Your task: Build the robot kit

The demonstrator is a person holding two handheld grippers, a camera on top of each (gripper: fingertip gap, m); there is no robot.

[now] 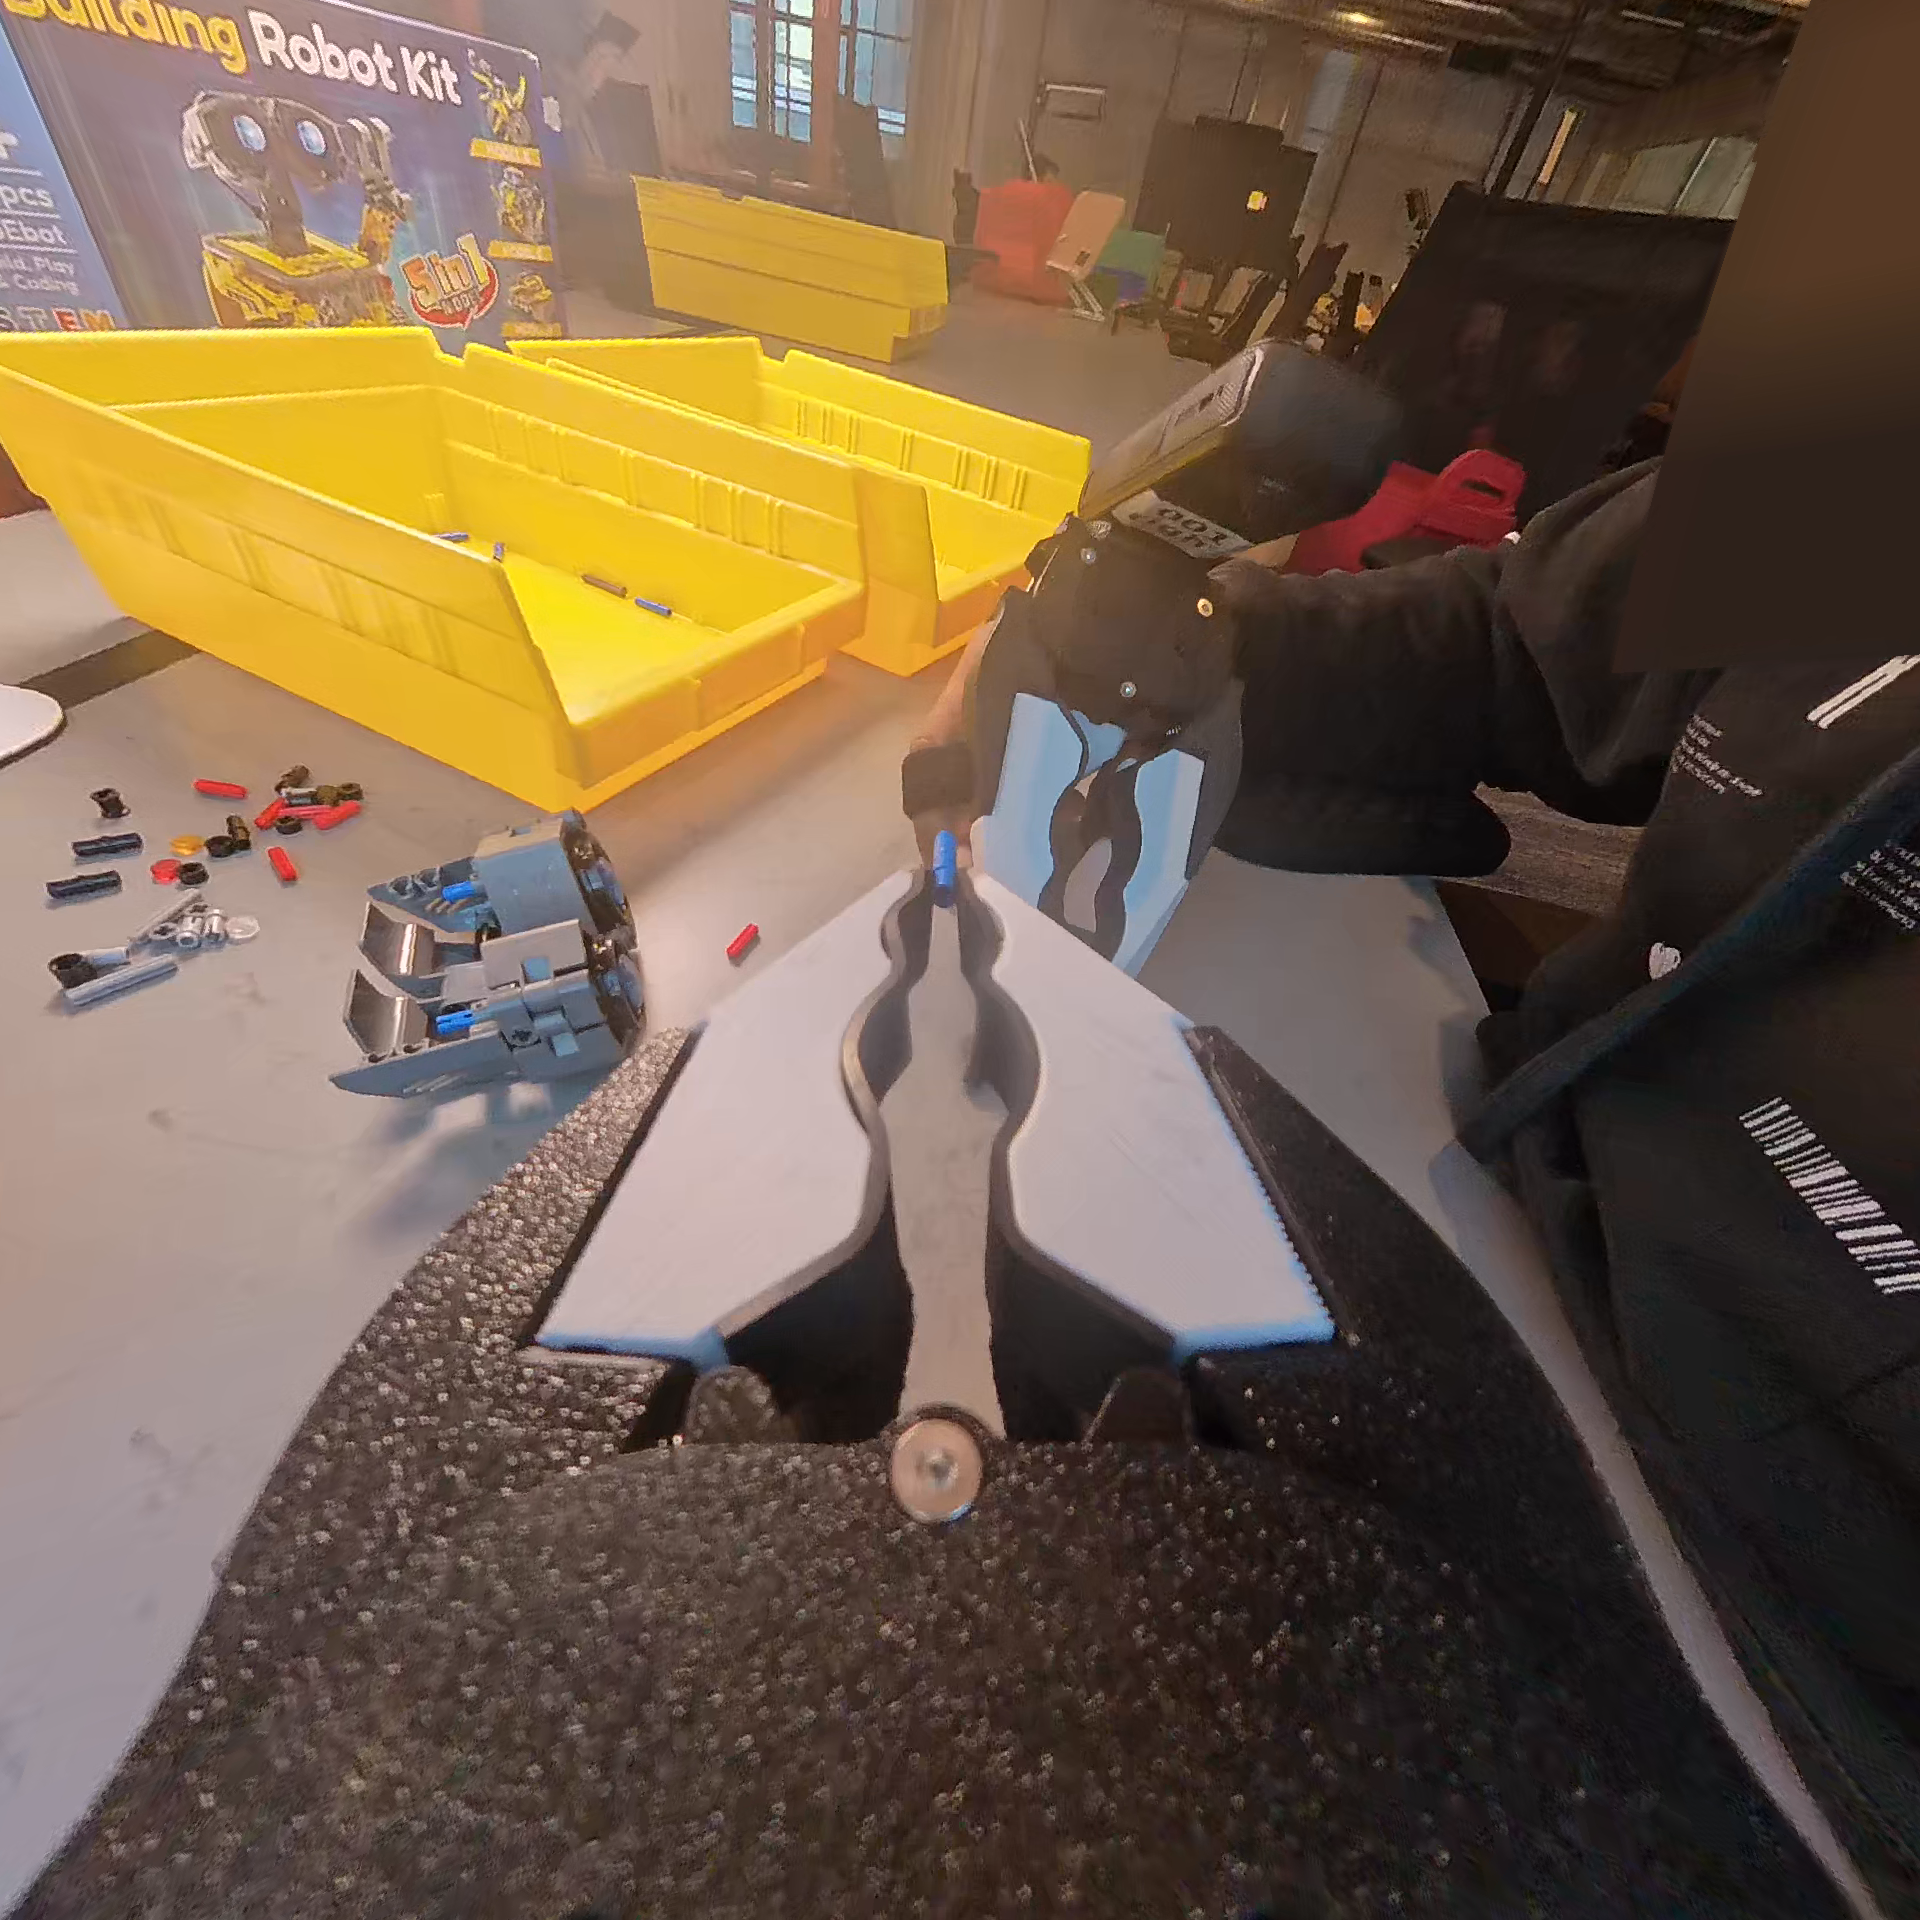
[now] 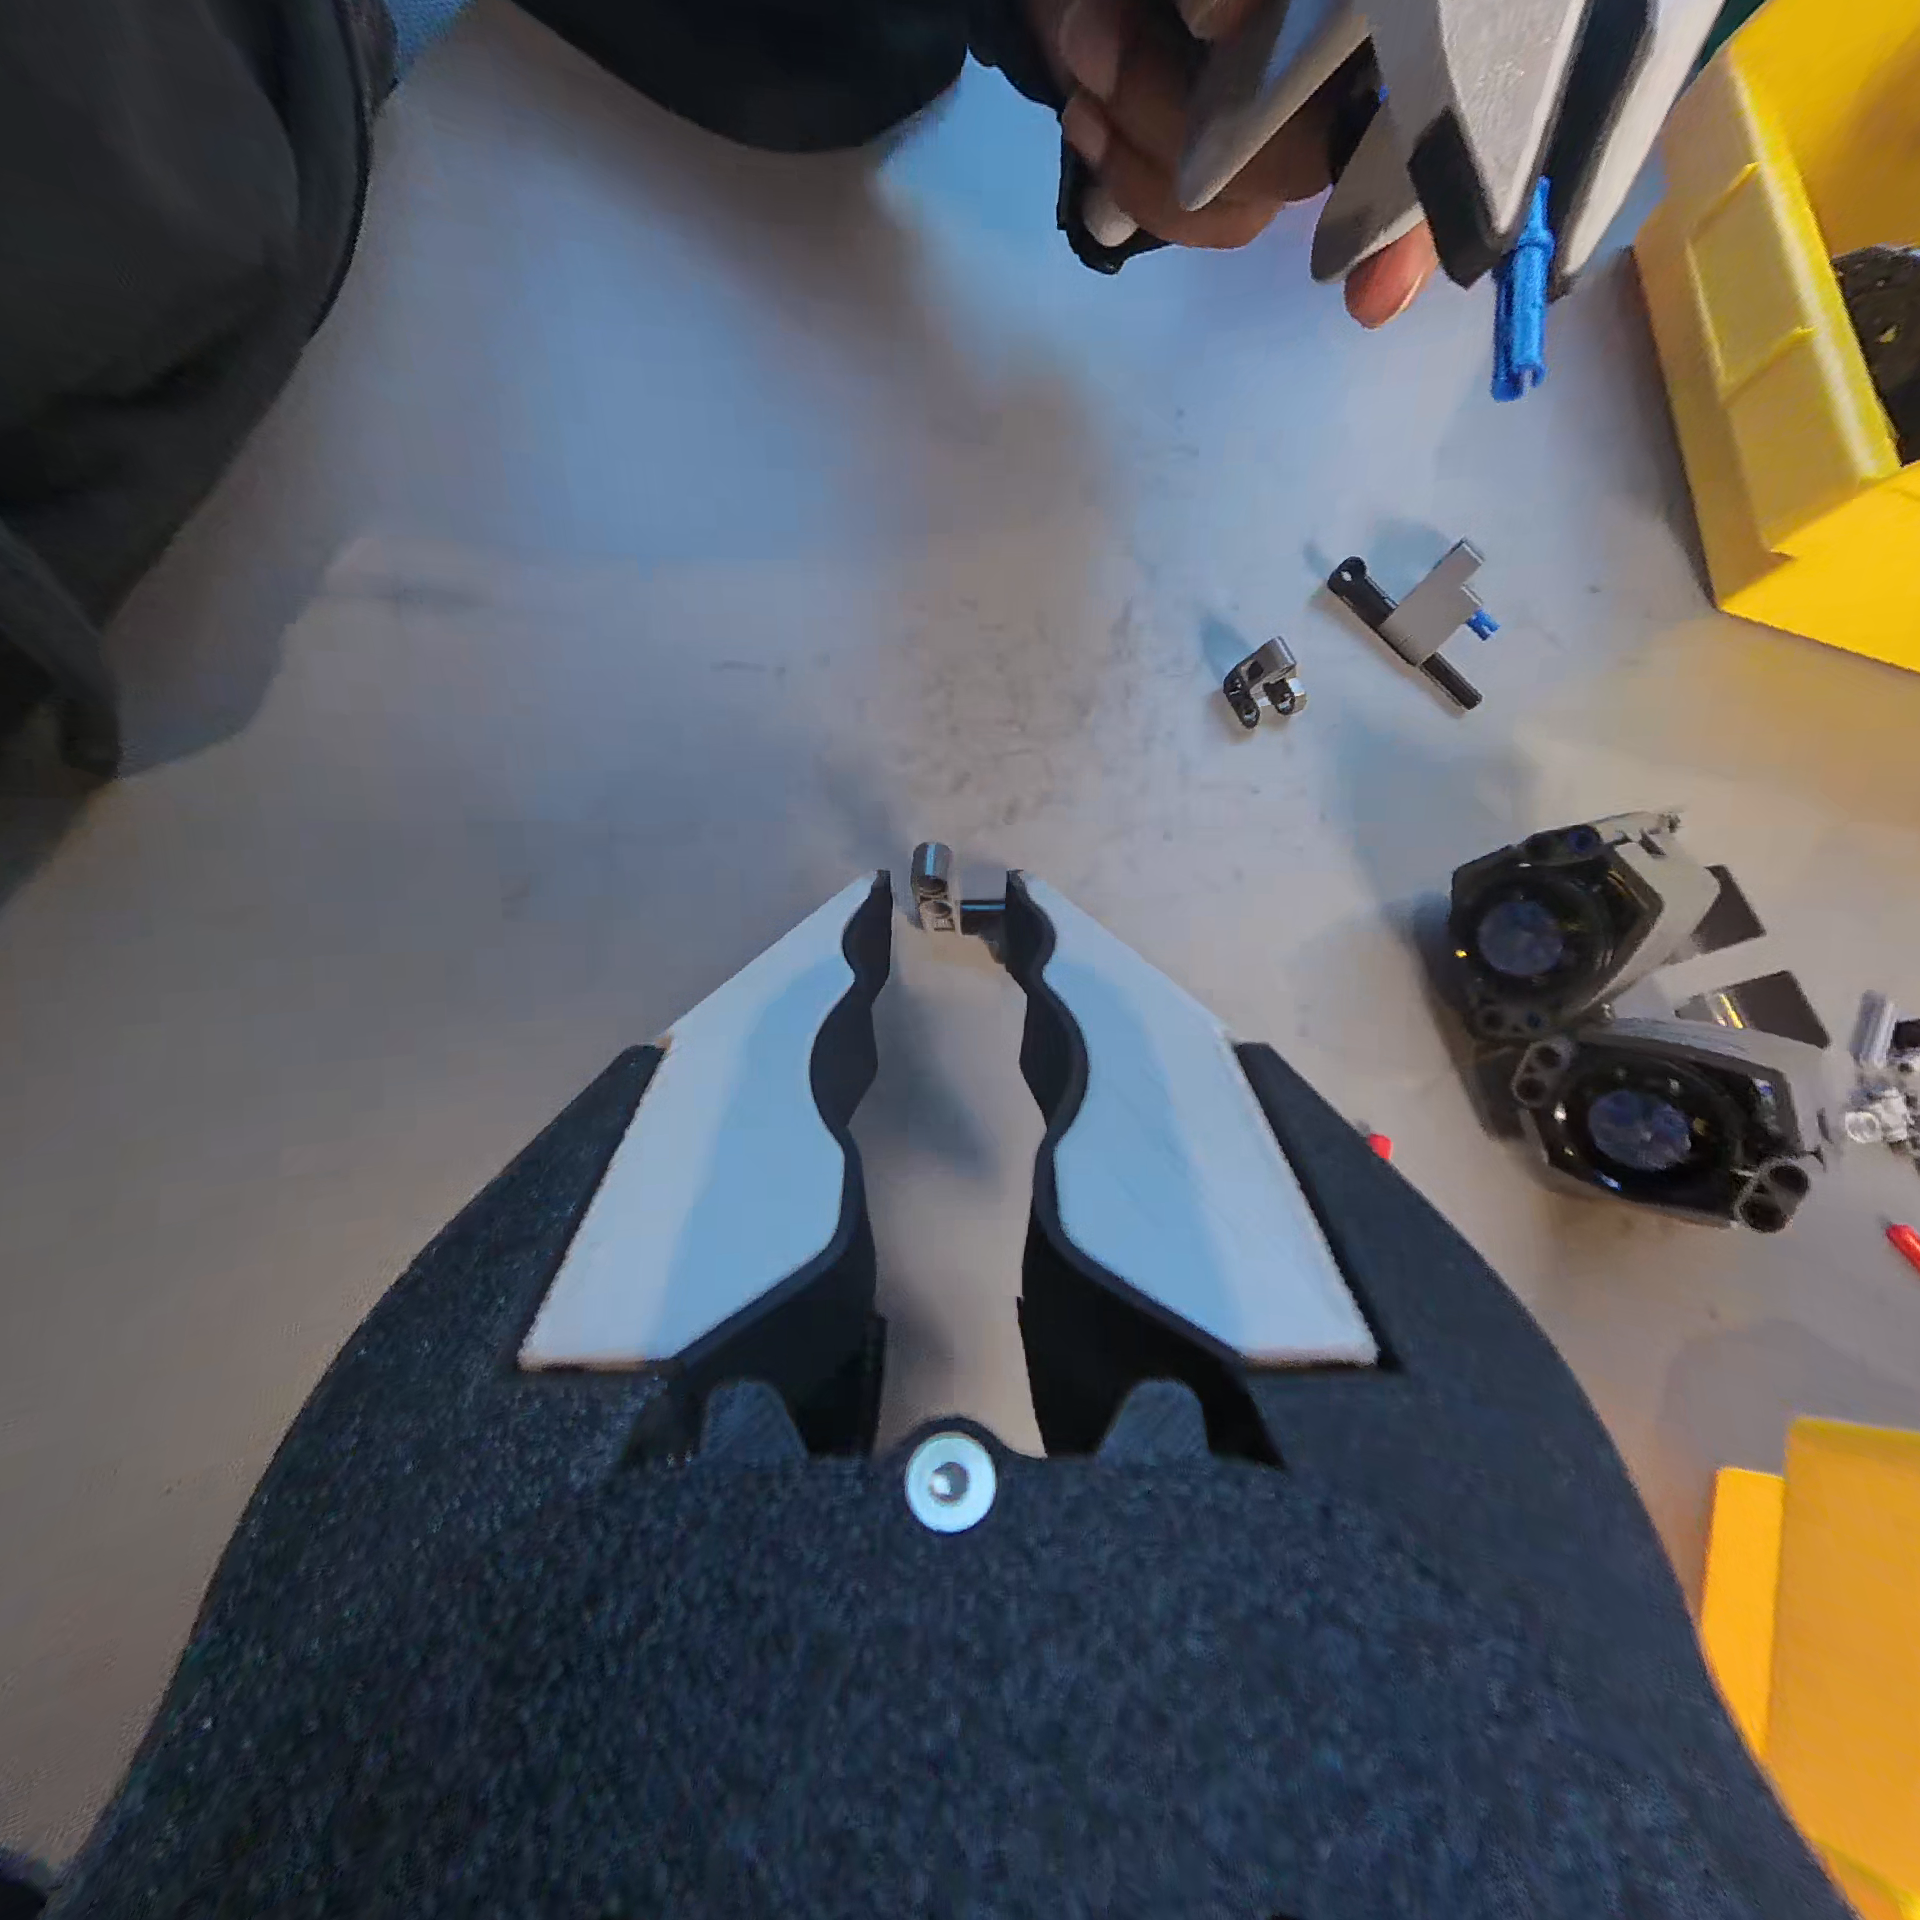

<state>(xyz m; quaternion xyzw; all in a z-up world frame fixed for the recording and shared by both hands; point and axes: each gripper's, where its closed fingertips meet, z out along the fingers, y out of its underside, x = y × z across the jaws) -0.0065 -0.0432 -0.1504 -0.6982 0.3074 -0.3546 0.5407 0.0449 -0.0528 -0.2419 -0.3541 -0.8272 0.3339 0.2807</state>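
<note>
Between the tips of the left tool (image 1: 943,883) a blue pin (image 1: 943,858) is pinched, its long axis running roughly in line with the fingers and its free end sticking out past them. Seen from the right wrist view, that same blue pin (image 2: 1519,296) hangs off the far tool's tip above the grey counter (image 2: 623,520), pointing down and a little toward the right tool.

At the right tool (image 2: 948,902), a small grey connector piece (image 2: 933,896) with a short dark axle sits across the gap between the tips. The jaws stand only partly closed, and whether they are gripping the piece or just framing it is not clear; the axle end appears to touch the right-hand finger. The pin lies ahead and to the right of this piece, well apart from it.

Lying on the counter nearby are a grey two-lens assembly (image 1: 509,961), a scatter of small red and black parts (image 1: 208,831), a black axle with a grey block (image 2: 1413,623) and a small dark connector (image 2: 1262,681). Yellow bins (image 1: 468,540) stand behind, holding a few pins.
</note>
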